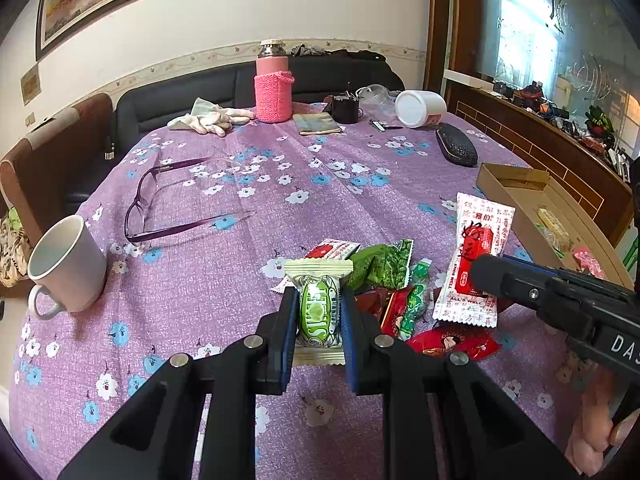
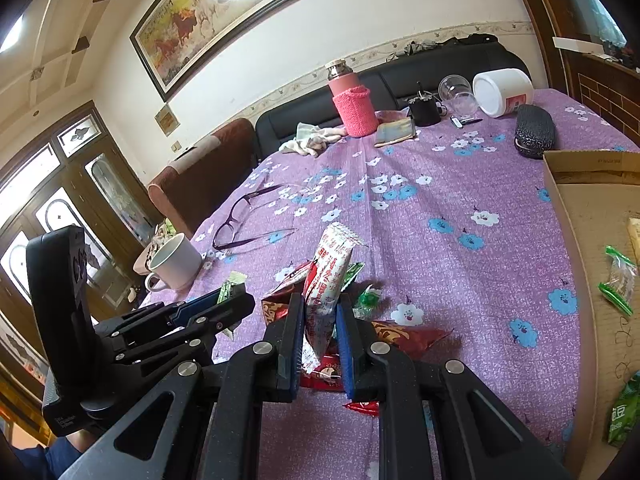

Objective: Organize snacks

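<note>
Both snacks look ready to go from the pile into the cardboard box (image 1: 502, 184) on the right of the surface (image 1: 240, 240), so the step in hand is, by my judgement, the carry and drop. To do it well, lift each packet straight up until its trailing edge is free of the loose wrappers beneath, so none is dragged along; then swing toward the box, pass over its near wall, not into it, and let go low inside, beside the packets already lying there. The right packet is gripped near one end and stands tilted, so a steady, unhurried carry should keep it from swinging out. The left hand-held gripper (image 1: 319, 312) is closed down to the width of the green-and-cream snack packet (image 1: 319, 308), clamped on its middle with both sealed ends sticking out. The right hand-held gripper (image 2: 319, 320) is likewise narrowed onto the white-and-red snack packet (image 2: 330, 268), pinching its lower part while the top rises above the fingers. The pile of remaining snacks (image 1: 392, 280) lies on the purple cloth just beneath and between the two tools.
</note>
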`<state>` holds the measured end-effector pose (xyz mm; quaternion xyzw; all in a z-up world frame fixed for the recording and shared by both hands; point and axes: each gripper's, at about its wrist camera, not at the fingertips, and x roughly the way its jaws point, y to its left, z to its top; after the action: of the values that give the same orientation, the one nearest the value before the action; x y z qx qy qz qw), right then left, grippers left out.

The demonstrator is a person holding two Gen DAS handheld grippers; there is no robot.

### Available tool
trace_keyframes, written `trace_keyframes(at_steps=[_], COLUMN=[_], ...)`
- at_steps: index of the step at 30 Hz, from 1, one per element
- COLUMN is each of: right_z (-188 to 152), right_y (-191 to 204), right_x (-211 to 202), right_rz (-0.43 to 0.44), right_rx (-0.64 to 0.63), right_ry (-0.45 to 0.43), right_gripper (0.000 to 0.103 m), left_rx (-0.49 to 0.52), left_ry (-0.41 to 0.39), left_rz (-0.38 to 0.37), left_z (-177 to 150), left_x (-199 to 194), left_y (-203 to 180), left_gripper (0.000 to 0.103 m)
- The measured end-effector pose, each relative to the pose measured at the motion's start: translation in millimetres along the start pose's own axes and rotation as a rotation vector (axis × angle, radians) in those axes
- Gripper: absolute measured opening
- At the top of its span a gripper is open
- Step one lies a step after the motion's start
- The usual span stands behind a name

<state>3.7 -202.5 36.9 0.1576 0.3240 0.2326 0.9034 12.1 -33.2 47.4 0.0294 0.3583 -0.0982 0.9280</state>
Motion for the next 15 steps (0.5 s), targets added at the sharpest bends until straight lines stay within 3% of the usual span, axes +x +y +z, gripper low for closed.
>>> trace_keyframes(at_steps=[15], right_z=[25], right_y=[-40], right_x=[-30], right_rz=[-0.063], right_rx=[0.116], right_ry=[-0.13], right_gripper=[0.017], left_rx=[0.017], left_ry=[-0.021], left_rz=[-0.058], left_z=[2], left_x=[-3], left_y=[-8], left_gripper=[0.019])
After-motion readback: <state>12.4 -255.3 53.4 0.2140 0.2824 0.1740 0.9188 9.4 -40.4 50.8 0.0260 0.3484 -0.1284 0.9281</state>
